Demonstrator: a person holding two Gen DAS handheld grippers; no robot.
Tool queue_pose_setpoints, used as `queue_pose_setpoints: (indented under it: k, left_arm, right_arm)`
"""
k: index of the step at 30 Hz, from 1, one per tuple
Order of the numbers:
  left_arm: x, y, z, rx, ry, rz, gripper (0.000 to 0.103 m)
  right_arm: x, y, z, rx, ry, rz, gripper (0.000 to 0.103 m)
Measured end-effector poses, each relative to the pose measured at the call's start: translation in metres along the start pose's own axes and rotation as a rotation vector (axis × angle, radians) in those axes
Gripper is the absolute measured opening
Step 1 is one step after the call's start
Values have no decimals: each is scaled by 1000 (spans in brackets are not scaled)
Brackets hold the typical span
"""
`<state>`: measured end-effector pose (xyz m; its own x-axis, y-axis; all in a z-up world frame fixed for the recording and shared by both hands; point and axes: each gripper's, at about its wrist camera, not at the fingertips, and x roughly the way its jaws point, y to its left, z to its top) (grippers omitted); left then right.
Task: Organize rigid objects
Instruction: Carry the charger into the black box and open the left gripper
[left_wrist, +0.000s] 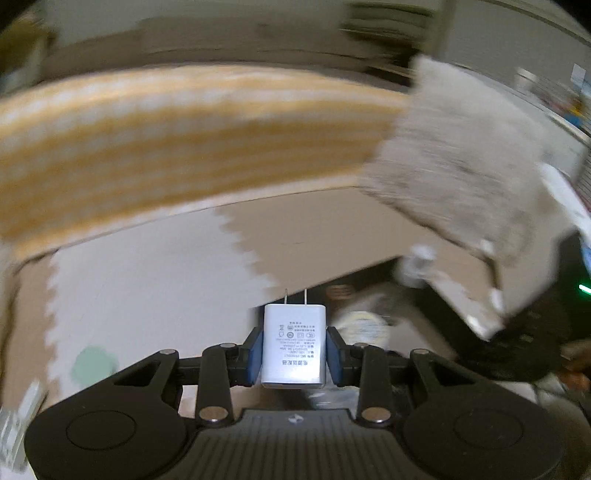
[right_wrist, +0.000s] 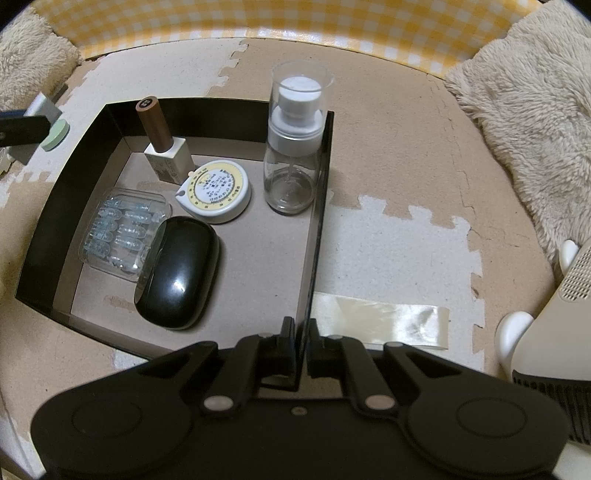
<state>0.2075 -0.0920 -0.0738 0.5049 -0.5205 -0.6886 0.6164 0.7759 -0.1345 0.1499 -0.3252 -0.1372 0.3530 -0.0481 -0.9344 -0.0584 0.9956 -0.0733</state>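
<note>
My left gripper (left_wrist: 294, 350) is shut on a white plug adapter (left_wrist: 293, 343), prongs pointing away, held up over the foam floor mat. In the right wrist view my right gripper (right_wrist: 298, 332) is shut on the right wall of a black open box (right_wrist: 317, 221). Inside the box stand a clear spray bottle (right_wrist: 293, 147) and a brown-capped bottle (right_wrist: 162, 140); a round tape measure (right_wrist: 216, 192), a black case (right_wrist: 177, 273) and a clear plastic case (right_wrist: 122, 232) lie on its floor. A pale green disc (right_wrist: 55, 134) lies outside the box at left.
A yellow checked cushion edge (right_wrist: 258, 18) runs along the back. Fluffy beige fabric (right_wrist: 524, 110) lies at right and far left. A strip of tape (right_wrist: 380, 325) sticks to the mat right of the box. A beige device (right_wrist: 554, 332) stands at the right edge.
</note>
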Motion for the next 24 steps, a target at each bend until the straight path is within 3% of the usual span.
queue_pose_setpoints:
  k: [5,9,13,18,24]
  left_arm:
    - [12,-37,1,120,59,-105,36]
    - [29,-58,-10,246,170,-176,36]
    - [40,-70,-31,385,264,-162,36]
    - [46,-69,-42,428,288,-136,36]
    - [47,-57,-38,363,305,-155,42]
  right_arm:
    - [0,0,0,-2,0,1,7]
    - [0,0,0,-1,0,1,7]
    - [0,0,0,-1,0,0,7]
    - [0,0,0,-1,0,1,7]
    - [0,0,0,-1,0,1,7]
